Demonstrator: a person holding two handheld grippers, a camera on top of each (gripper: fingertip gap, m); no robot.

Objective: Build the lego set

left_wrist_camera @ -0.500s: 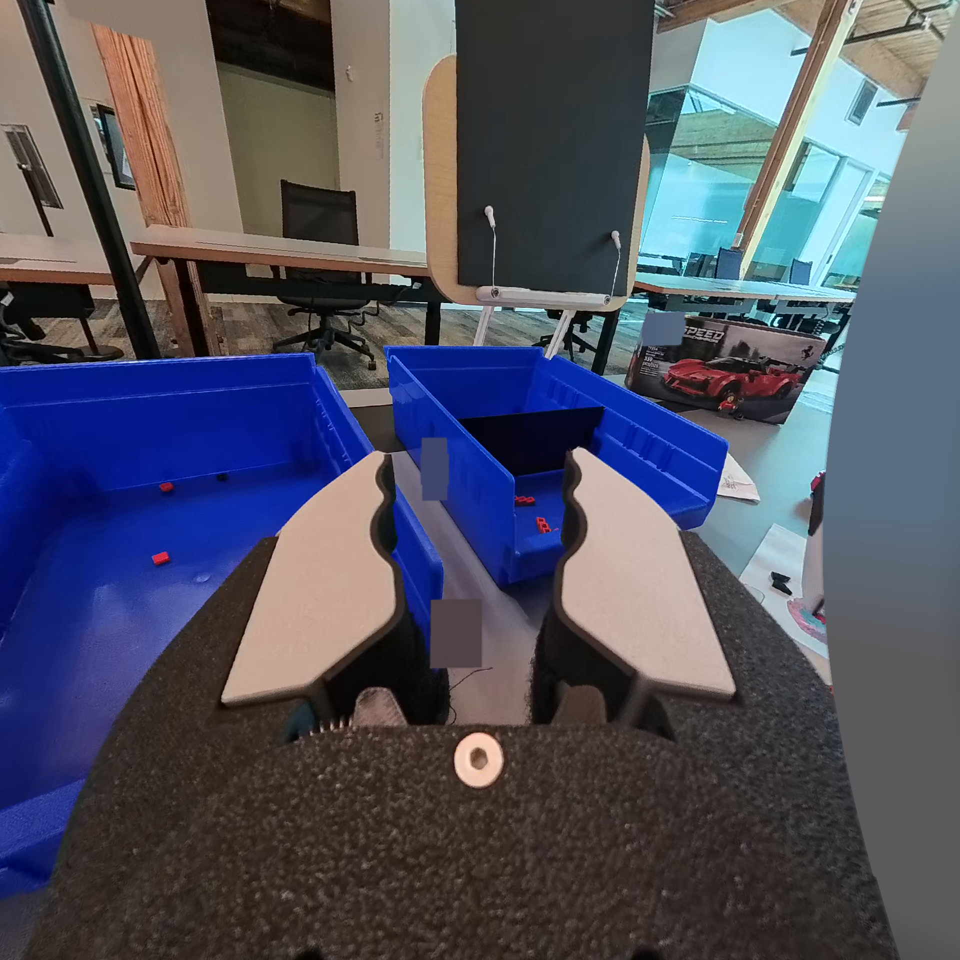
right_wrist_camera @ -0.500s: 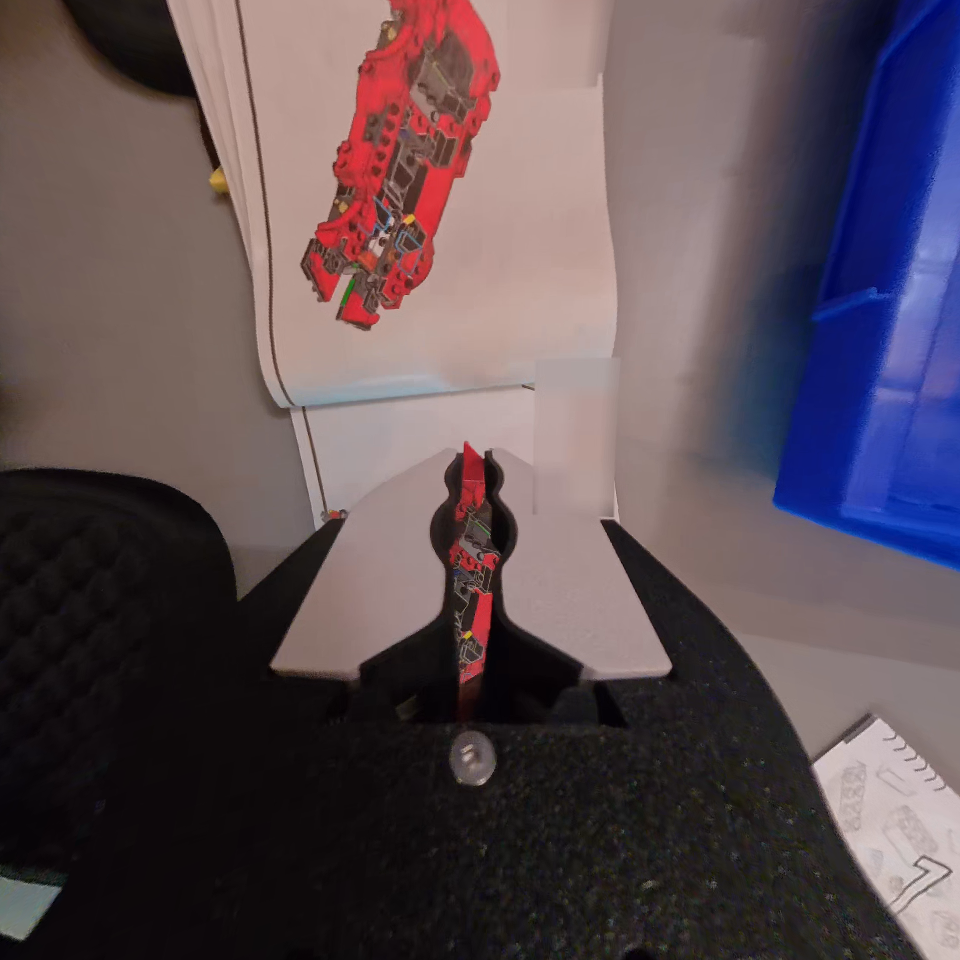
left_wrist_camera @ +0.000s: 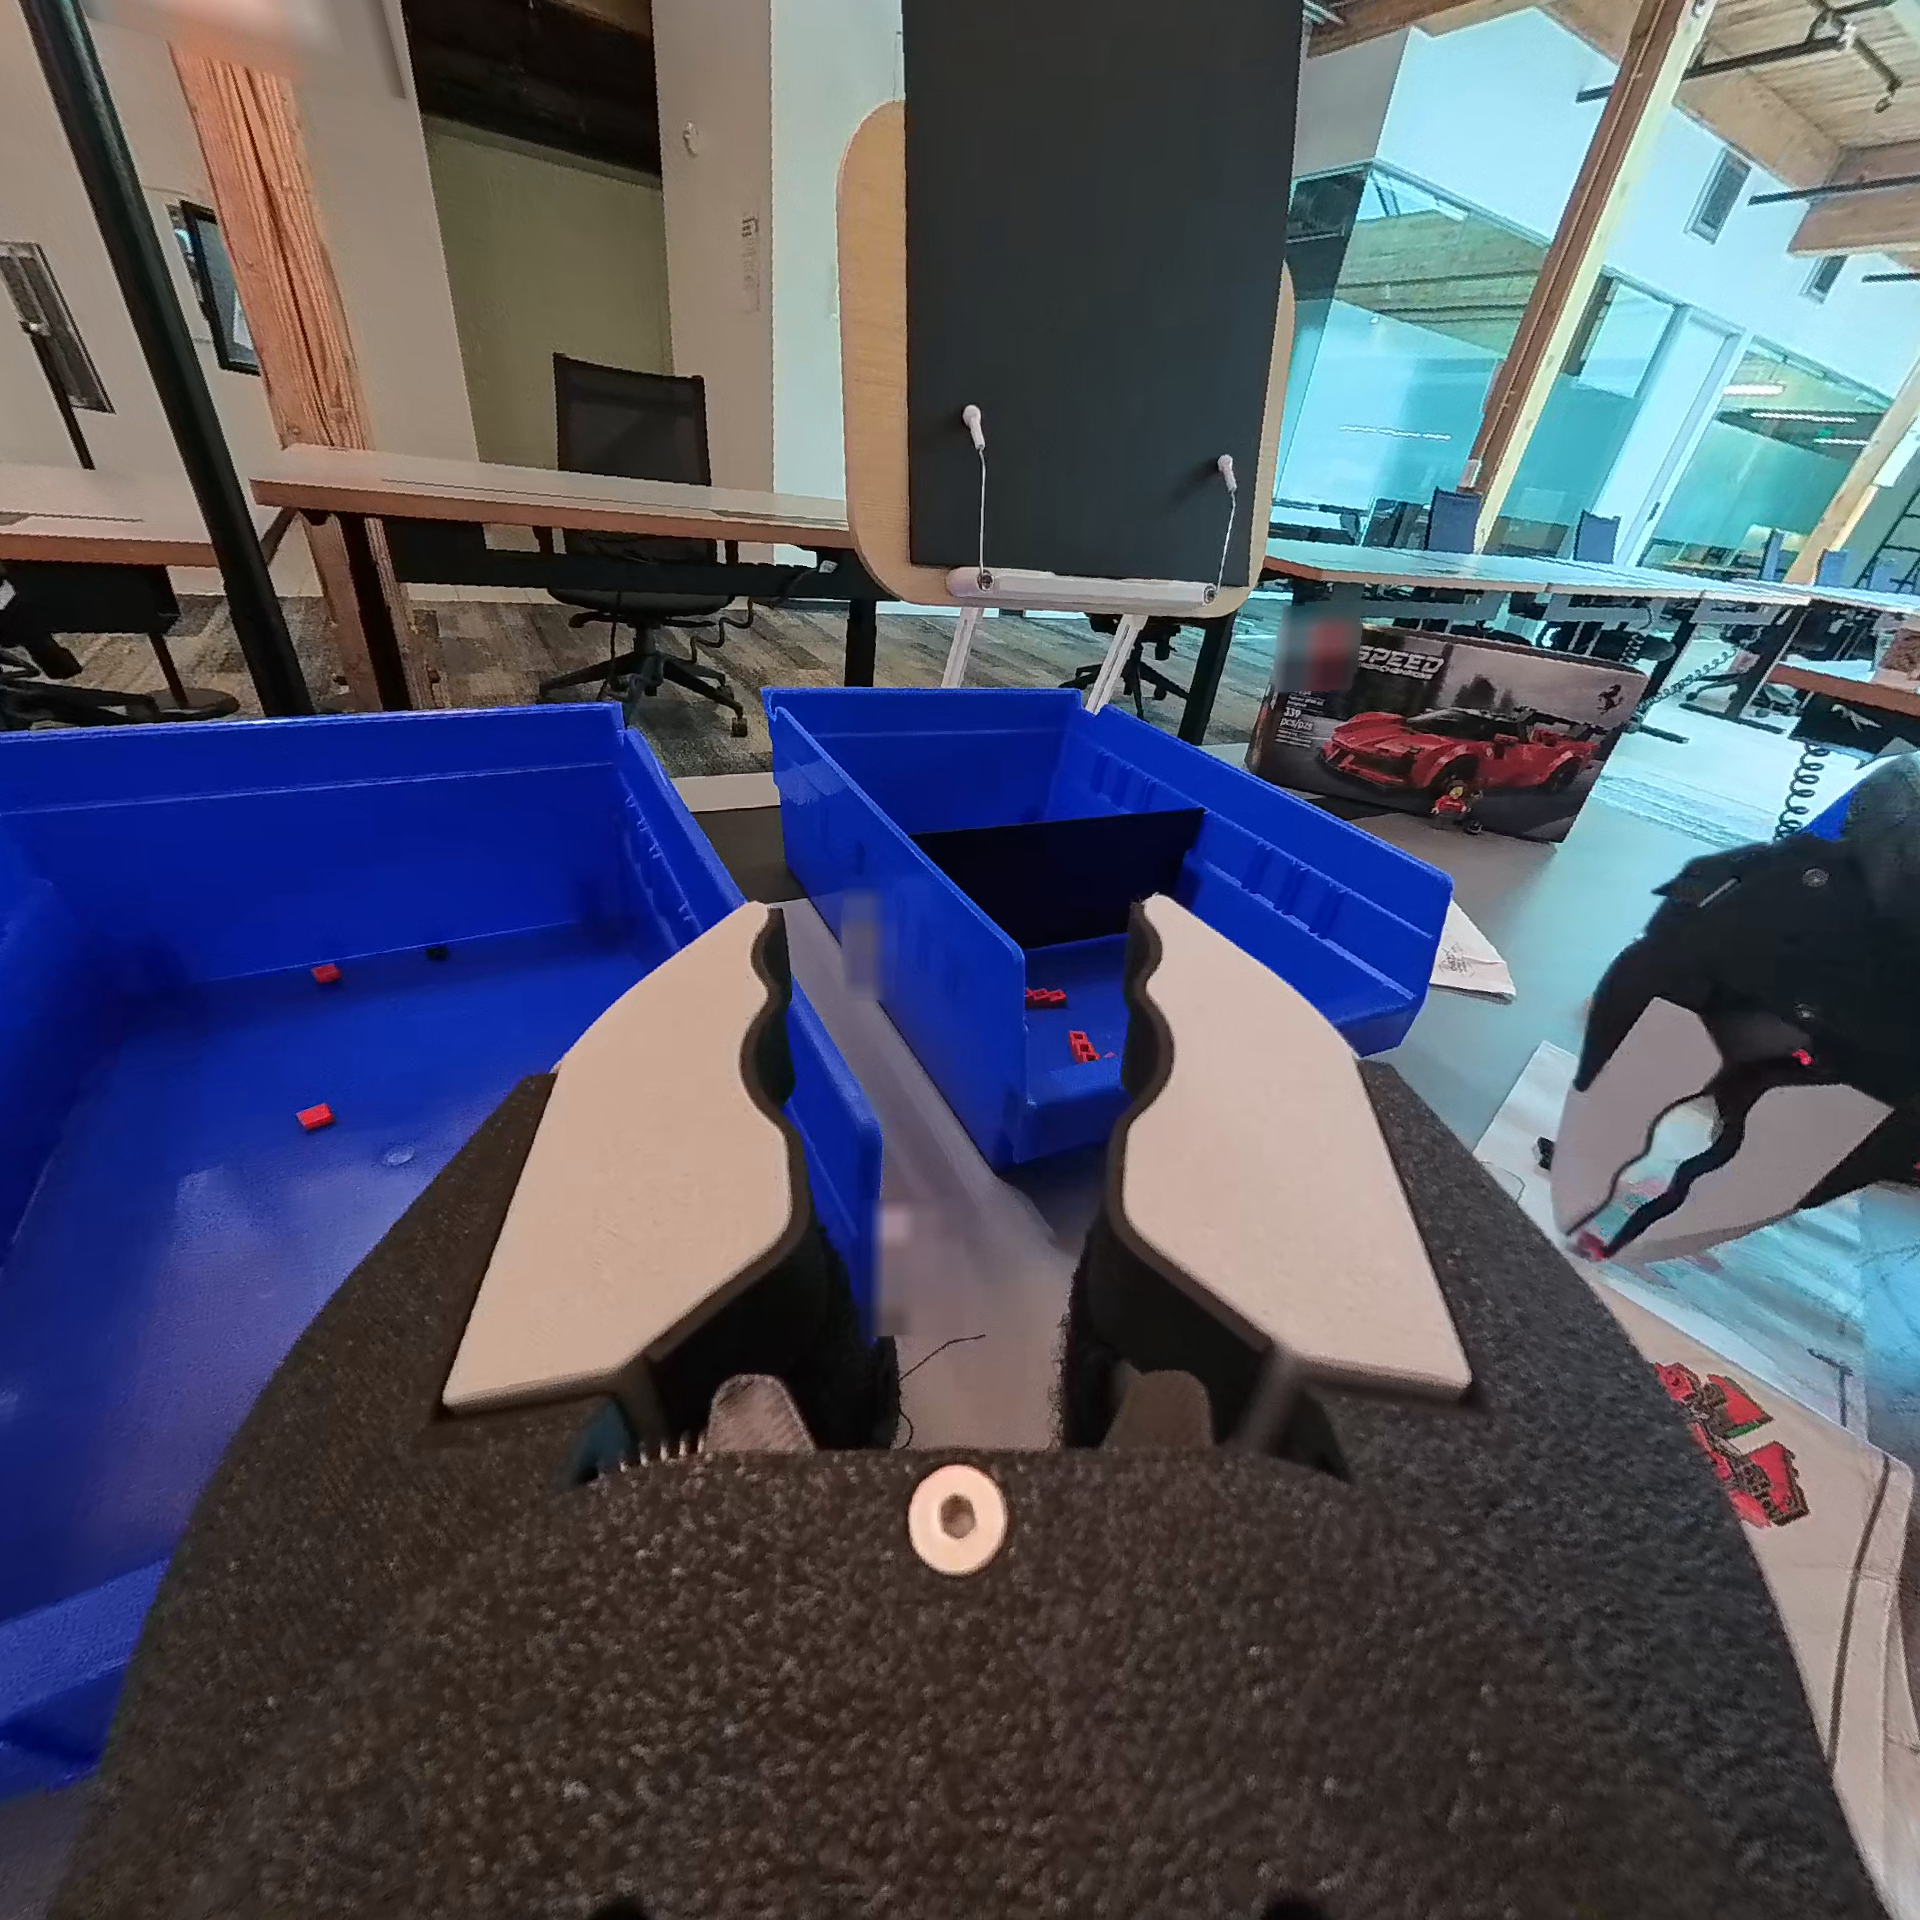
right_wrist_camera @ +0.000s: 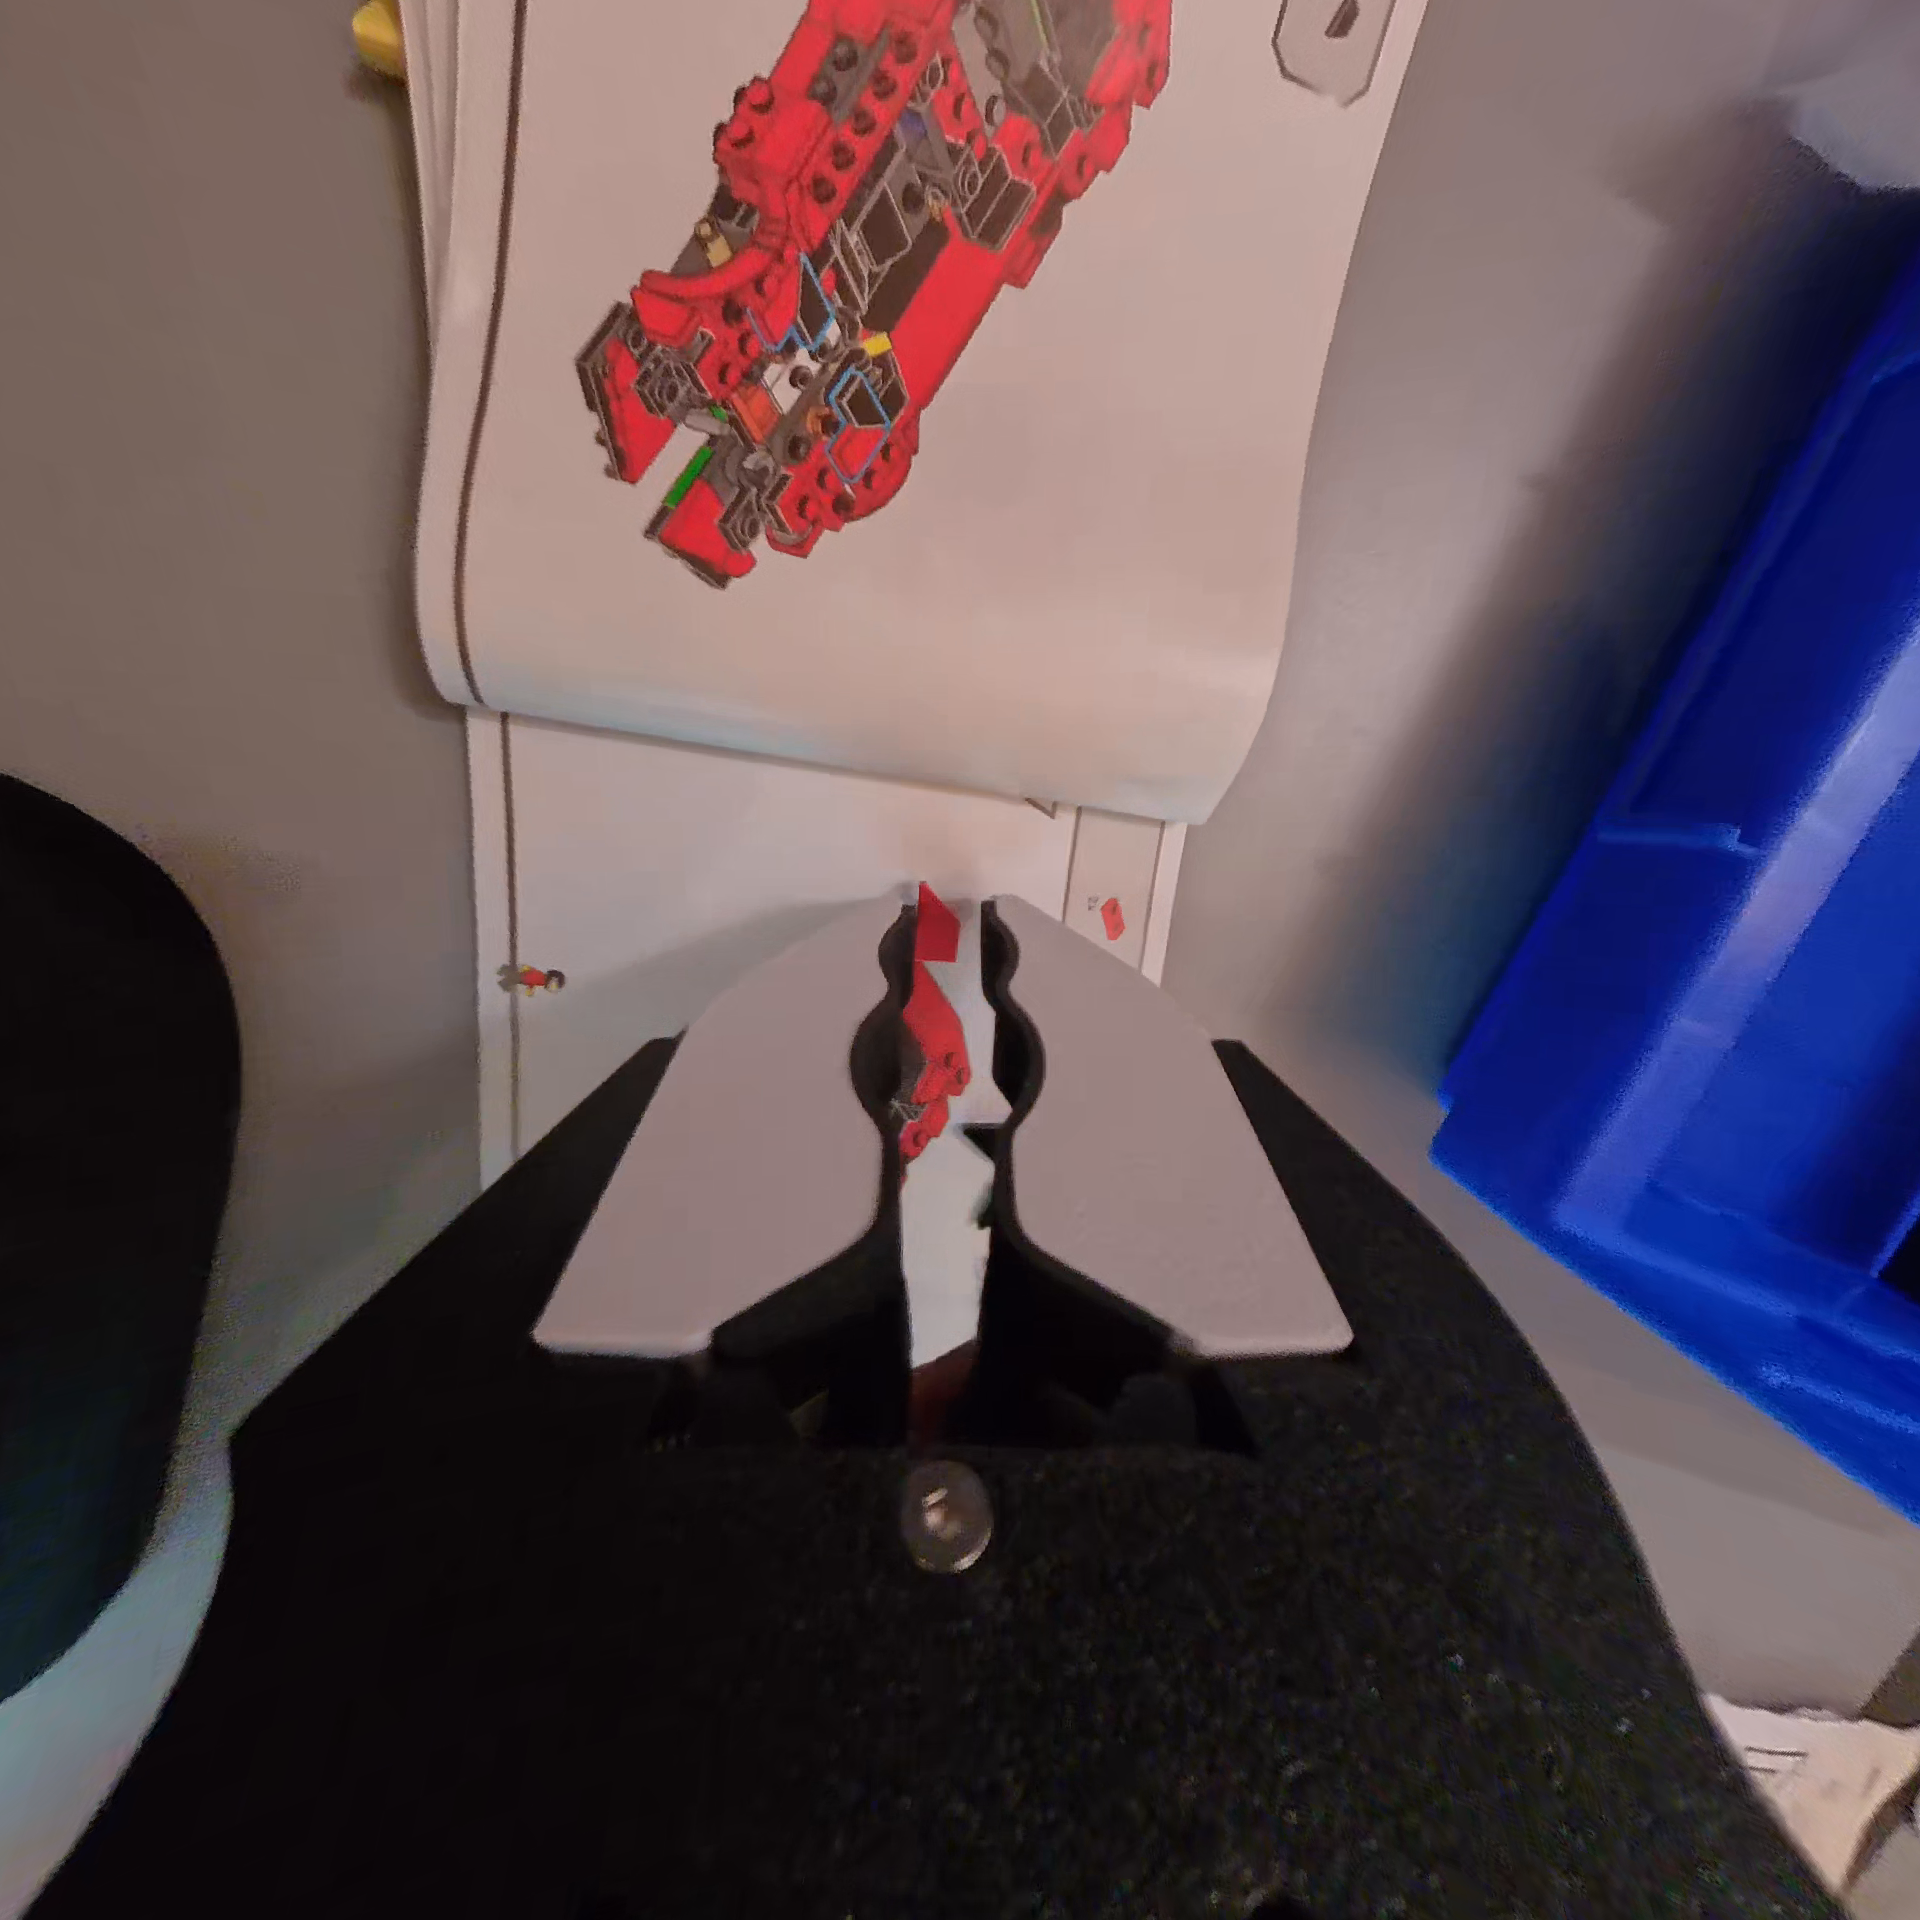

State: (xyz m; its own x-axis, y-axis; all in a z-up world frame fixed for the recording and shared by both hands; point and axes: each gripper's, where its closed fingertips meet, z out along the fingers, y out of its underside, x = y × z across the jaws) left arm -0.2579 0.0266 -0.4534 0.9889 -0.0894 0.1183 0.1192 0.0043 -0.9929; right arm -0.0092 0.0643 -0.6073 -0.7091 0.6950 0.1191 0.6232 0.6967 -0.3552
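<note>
My left gripper [left_wrist_camera: 954, 914] is open and empty, raised in front of two blue bins. The left bin [left_wrist_camera: 312, 831] holds a few small red pieces [left_wrist_camera: 315, 1117]. The right bin [left_wrist_camera: 1299, 883] has a black divider [left_wrist_camera: 1060, 862] and red pieces [left_wrist_camera: 1081, 1044]. My right gripper [right_wrist_camera: 951, 904] hangs over the open instruction booklet [right_wrist_camera: 883, 665]. Its jaws stand a narrow gap apart with a small red piece [right_wrist_camera: 935, 925] at the tips. It also shows at the right of the left wrist view [left_wrist_camera: 1595, 1242], tips low over the booklet [left_wrist_camera: 1766, 1475].
The set's box [left_wrist_camera: 1455, 748] stands behind the right bin. In the right wrist view a blue bin [right_wrist_camera: 1714, 935] lies close on the right and a dark rounded object [right_wrist_camera: 94, 1143] on the left. A small yellow piece [right_wrist_camera: 374, 31] lies beside the booklet. The grippers' ends are close to 30 cm from one another.
The right gripper has moved forward over the booklet, and the gap between its jaws looks wider. It now shows in the left wrist view where a grey blur was. The left gripper has barely moved.
</note>
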